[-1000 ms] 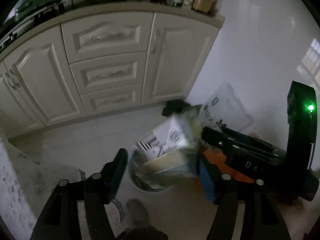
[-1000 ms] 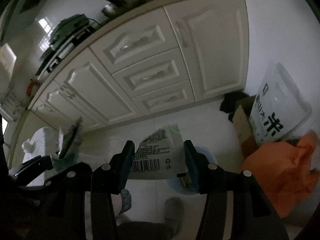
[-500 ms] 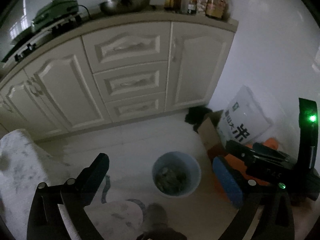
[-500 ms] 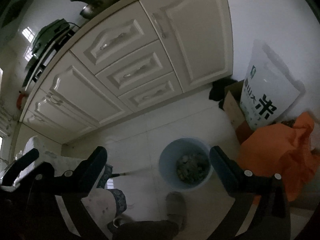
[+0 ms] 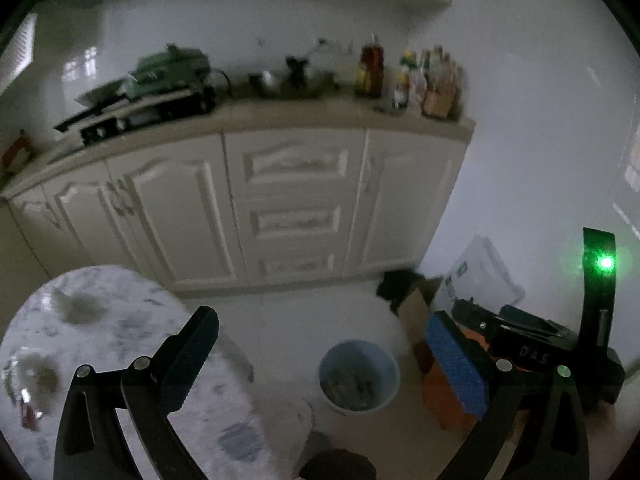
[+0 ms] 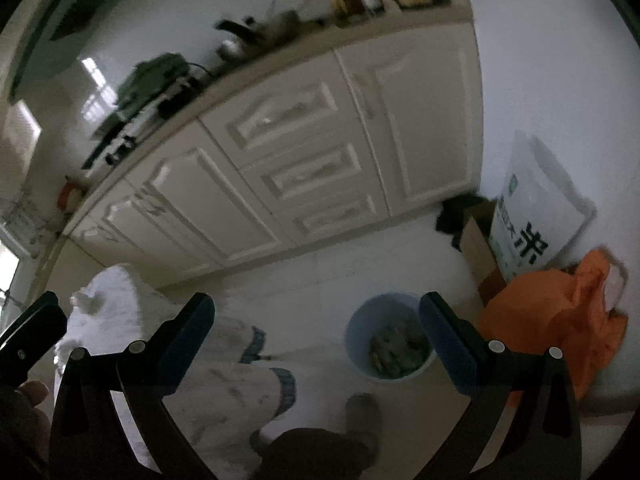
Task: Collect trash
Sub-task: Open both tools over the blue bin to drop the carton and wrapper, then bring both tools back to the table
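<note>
Left gripper (image 5: 320, 364) standing fully spread, nothing between pads; right gripper (image 6: 316, 344) same, wide and empty. Both sets of jaws having just been opening, with nothing between them now. Blue bin (image 6: 390, 338) sitting on floor below and ahead, collected trash (image 6: 396, 348) lying inside. Bin showing right of centre between the 2 grippers' fingers. Round marble table (image 5: 100, 360) lying down-left; judging left gripper nearer it, so further trash likely there.
</note>
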A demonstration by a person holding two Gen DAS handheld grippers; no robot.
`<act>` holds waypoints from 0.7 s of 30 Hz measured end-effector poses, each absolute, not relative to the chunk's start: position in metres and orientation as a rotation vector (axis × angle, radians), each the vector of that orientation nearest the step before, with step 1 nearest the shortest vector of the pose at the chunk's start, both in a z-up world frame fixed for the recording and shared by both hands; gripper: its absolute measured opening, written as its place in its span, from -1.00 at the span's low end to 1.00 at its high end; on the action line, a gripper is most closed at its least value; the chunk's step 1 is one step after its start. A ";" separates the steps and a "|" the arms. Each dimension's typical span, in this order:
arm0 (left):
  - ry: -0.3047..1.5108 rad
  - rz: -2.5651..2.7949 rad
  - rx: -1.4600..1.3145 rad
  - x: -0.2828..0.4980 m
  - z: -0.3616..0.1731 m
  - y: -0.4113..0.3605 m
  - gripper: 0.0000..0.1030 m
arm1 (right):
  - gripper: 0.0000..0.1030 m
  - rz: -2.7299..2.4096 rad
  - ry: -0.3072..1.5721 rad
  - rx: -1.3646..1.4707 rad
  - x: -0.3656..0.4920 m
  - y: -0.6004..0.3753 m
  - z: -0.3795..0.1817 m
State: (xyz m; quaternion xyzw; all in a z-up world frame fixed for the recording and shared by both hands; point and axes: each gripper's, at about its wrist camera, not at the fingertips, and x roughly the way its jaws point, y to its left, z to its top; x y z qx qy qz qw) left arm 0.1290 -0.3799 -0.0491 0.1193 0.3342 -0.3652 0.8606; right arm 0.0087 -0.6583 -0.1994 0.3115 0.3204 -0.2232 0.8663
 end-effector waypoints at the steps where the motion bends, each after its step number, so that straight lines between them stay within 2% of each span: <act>1: 0.686 -0.762 0.240 0.123 -0.043 -0.366 0.98 | 1.00 -0.458 0.662 0.638 0.010 -0.650 -0.190; 10: 0.555 -0.658 0.164 0.058 -0.001 -0.235 0.98 | 1.00 -0.338 0.578 0.519 0.027 -0.573 -0.124; 21: 0.461 -0.461 0.081 -0.017 0.016 -0.095 0.98 | 1.00 -0.139 0.556 0.365 0.063 -0.457 -0.084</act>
